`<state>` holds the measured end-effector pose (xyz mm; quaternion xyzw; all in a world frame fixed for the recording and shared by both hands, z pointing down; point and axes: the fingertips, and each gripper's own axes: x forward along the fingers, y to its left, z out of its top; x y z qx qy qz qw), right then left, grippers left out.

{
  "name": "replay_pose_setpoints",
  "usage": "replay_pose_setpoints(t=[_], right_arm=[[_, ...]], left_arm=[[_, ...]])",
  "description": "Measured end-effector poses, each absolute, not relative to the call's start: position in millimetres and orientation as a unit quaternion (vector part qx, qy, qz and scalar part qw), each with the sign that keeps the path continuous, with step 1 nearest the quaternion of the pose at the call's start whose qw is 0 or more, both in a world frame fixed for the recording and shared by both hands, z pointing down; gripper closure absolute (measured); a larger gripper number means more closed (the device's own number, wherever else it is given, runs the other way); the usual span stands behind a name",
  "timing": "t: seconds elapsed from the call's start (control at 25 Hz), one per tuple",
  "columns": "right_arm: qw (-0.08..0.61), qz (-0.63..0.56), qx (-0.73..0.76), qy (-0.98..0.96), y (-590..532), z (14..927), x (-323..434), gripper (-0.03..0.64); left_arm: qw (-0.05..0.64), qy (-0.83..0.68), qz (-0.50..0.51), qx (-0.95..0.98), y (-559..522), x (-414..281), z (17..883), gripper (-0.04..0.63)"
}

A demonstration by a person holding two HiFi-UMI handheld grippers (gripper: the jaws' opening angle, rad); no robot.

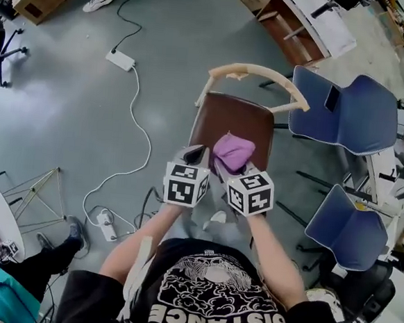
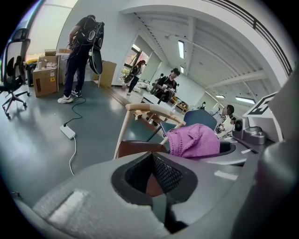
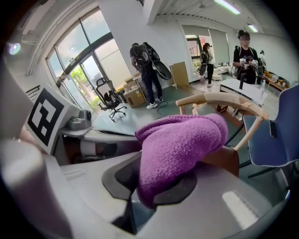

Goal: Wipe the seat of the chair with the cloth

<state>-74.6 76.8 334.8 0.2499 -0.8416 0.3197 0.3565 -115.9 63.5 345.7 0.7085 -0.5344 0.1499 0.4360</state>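
Purple cloth [image 1: 232,151] is clamped in the right gripper [image 1: 222,167], bunched over the 6 o'clock edge of the brown chair seat [image 1: 226,117]. Left gripper [image 1: 194,154] is seen at the cloth's 9 o'clock, jaws together, nothing held. Cloth is best pressed flat, then swept toward 12 in overlapping strokes.

Cloth [image 1: 232,151] over the seat [image 1: 250,119]
My right gripper [image 3: 156,189] is pinching the bunched purple knit cloth, holding it above the brown seat's near edge.

The cloth [image 3: 180,140] is fuzzy purple knit. The seat [image 1: 240,118] looks smooth, faintly glossy brown; the back rail [image 1: 261,73] is pale bare wood. The floor [image 1: 183,44] is smooth grey.
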Motion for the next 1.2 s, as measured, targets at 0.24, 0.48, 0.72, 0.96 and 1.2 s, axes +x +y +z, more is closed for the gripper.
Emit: replay_pose_setpoints(t=[0.24,0.48,0.72,0.96,1.2], right_arm=[[0.383,0.329,0.225,-0.833,52.3,385.2,-110.2,0.555],[0.392,0.331,0.206,-0.834,32.5,446.0,-129.5,0.555],[0.381,0.351,0.212,-0.829,-5.5,511.0,-133.9,0.555],[0.361,0.379,0.196,-0.829,-40.6,554.9,-147.7,0.554],[0.357,0.386,0.175,-0.833,-56.4,588.1,-162.5,0.554]], left_arm=[[0.456,-0.53,0.156,0.698,42.7,-145.0,392.7,0.6],[0.477,-0.536,0.175,0.674,40.6,-157.9,449.8,0.6],[0.473,-0.545,0.193,0.665,18.2,-158.1,486.3,0.6],[0.493,-0.542,0.172,0.659,-11.8,-150.0,515.6,0.6],[0.509,-0.565,0.174,0.626,-9.8,-161.9,532.8,0.6]])
